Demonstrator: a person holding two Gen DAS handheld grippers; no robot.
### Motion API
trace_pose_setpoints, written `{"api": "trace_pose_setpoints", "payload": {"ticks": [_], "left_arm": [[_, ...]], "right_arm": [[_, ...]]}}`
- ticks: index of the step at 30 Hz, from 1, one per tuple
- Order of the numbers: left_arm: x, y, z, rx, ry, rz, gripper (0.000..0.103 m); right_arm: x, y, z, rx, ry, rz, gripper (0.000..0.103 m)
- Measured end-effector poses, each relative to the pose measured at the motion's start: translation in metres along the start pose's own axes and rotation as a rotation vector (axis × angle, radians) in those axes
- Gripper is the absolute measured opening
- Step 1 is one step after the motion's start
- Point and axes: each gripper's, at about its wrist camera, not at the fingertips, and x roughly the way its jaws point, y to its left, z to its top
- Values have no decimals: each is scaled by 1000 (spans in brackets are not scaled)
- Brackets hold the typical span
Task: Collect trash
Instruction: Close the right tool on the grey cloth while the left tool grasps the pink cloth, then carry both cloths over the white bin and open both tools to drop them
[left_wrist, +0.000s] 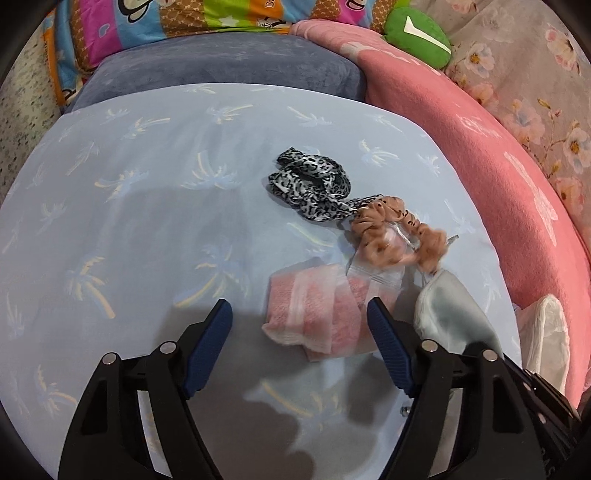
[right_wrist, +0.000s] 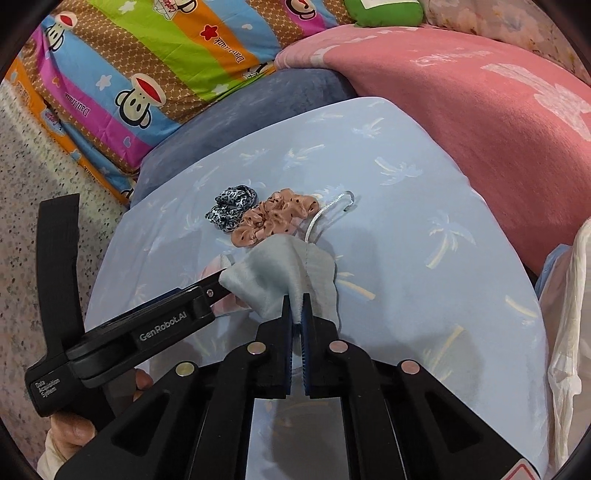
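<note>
My right gripper (right_wrist: 296, 304) is shut on a pale grey face mask (right_wrist: 280, 273), lifted a little off the light blue tabletop (right_wrist: 406, 258); the mask (left_wrist: 450, 306) also shows at the right of the left wrist view. My left gripper (left_wrist: 299, 314) is open, low over the table, with a pink cloth in a clear plastic bag (left_wrist: 314, 310) between its fingers. A tan spotted scrunchie (left_wrist: 391, 236) and a black-and-white leopard scrunchie (left_wrist: 310, 184) lie just beyond. In the right wrist view the left gripper (right_wrist: 218, 286) reaches in from the left, beside the mask.
A white plastic bag (right_wrist: 565, 332) hangs at the table's right edge; it also shows in the left wrist view (left_wrist: 546, 332). A pink blanket (left_wrist: 480, 155), a grey-blue cushion (left_wrist: 221, 74) and a colourful cartoon pillow (right_wrist: 147, 66) surround the table. Speckled floor (right_wrist: 29, 184) lies to the left.
</note>
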Motion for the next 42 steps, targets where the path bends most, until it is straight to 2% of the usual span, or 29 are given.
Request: {"api": "trace_pose_setpoints", "payload": {"ticks": [3,4,5,10,16,29,42], "left_arm": [[1,-5,0,16,4,7,50],[1,-6,0,19,7,8,39],[1,-7,0,21,12,4,32],[-5,-8,-2,-8,19,-14,17],[-32,-17,-6,-10,-26,-23,16],[-111,-59,-4,60,-190,-80,15],[-147,-111,-11,168,-264,-141,15]], "right_arm": [[-2,-1,-1,5,1,3,4],[-3,-2,-1,6,1,5,4],[-5,-2,-2,5,-1,7,4],[-19,2,-4,-4,-19,23,4],[-49,1,-2,-4,-71,38,4],[-135,-9,-4,5,-213,48,4],[-198,-30,-9,28,-323,41,4]]}}
